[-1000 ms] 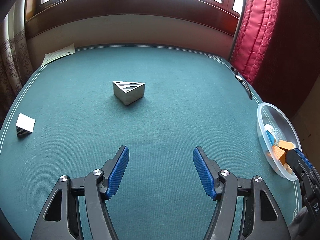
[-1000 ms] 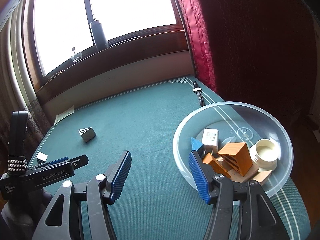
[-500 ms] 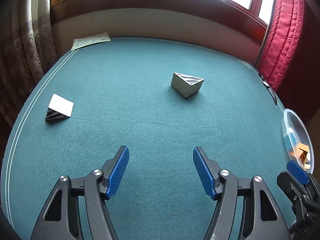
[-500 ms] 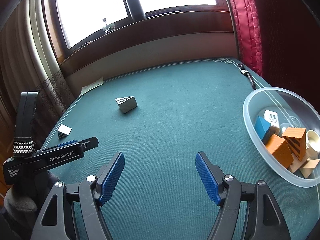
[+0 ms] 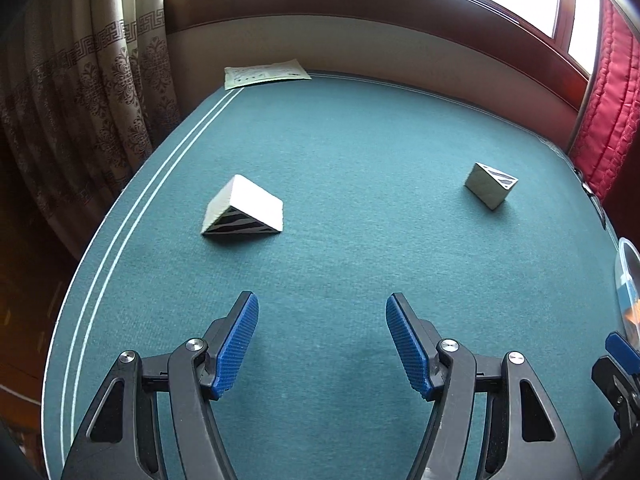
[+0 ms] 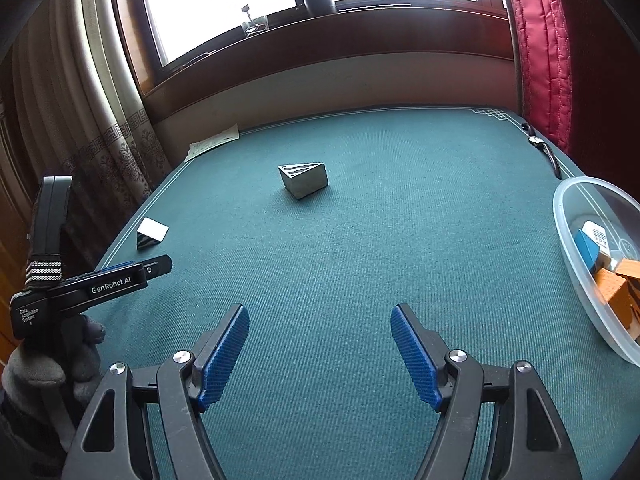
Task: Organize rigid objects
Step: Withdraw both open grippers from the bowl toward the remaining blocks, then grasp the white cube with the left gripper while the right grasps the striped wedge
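At the far left hangs a patterned beige curtain (image 5: 100, 92), and a printed paper sheet (image 5: 266, 73) lies at the far left corner of the green-covered desk (image 5: 360, 152). Two wedge-shaped blocks with striped ends sit on the desk, well apart: the white wedge (image 5: 245, 213) near the left edge and the grey wedge (image 5: 490, 184) farther right, toward the middle of the desk. The left tool (image 5: 322, 344) hangs over bare cloth with its blue pads about half apart and nothing between them; the white wedge lies ahead of it and a little left, with nothing in the way. In the right wrist view a gloved hand (image 6: 52, 364) holds that tool's black body. The right tool (image 6: 320, 354) has just been opening; its jaws stand wide and empty over the desk, the grey wedge (image 6: 304, 179) straight ahead with clear cloth between. One clear plastic bowl (image 6: 576, 240) sits at the right edge, holding what look like two orange blocks (image 6: 614, 292), a blue one and a white one, though the frame cuts it off. A wristwatch (image 6: 542, 148) lies beyond it, beside the red curtain (image 6: 540, 40).
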`<state>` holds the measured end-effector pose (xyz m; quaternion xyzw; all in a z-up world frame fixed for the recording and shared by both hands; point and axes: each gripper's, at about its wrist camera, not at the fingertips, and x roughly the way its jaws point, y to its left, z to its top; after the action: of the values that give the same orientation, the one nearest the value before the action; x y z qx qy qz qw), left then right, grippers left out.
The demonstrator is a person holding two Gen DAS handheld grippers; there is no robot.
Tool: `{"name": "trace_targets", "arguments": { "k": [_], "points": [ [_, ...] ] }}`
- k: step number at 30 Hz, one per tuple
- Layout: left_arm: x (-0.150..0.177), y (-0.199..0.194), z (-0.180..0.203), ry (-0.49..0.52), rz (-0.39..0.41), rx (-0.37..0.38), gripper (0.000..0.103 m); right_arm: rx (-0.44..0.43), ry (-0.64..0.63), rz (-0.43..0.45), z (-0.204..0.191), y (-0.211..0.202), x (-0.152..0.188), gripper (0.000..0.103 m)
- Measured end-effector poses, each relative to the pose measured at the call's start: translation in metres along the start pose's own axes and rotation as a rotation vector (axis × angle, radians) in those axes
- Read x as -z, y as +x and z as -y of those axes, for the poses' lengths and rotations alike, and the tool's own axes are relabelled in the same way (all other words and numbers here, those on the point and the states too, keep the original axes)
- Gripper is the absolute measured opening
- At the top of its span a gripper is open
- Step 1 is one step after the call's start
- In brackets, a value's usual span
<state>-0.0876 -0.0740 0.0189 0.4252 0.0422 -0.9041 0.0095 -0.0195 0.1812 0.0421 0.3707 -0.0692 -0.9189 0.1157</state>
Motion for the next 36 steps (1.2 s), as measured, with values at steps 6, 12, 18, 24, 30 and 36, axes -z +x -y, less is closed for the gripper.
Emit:
{"name": "trace_targets", "arguments": {
  "k": [6, 12, 18, 24, 30, 36],
  "points": [
    [-0.006, 0.006, -0.039, -0.019, 0.004, -0.083, 0.068, -0.015, -0.020, -0.015, -0.010, 0.007, -0.002, 0.077],
    [-0.019, 0.020, -0.062, -0.012, -0.007, -0.147, 0.068, -0.029, -0.034, -0.031, -0.020, 0.014, -0.002, 0.077],
    [-0.036, 0.036, -0.057, 0.038, 0.000, -0.161, 0.068, -0.035, -0.034, -0.037, -0.023, 0.019, -0.004, 0.077],
    [-0.054, 0.054, -0.045, 0.093, 0.026, -0.178, 0.075, -0.034, -0.033, -0.037, -0.023, 0.021, -0.005, 0.077],
    [-0.068, 0.066, -0.046, 0.054, 0.021, -0.142, 0.075, -0.028, -0.034, -0.035, -0.022, 0.025, -0.010, 0.077],
    [-0.068, 0.066, -0.045, 0.054, 0.034, -0.100, 0.060, -0.031, -0.048, -0.038, -0.024, 0.033, -0.017, 0.077]
  ]
}}
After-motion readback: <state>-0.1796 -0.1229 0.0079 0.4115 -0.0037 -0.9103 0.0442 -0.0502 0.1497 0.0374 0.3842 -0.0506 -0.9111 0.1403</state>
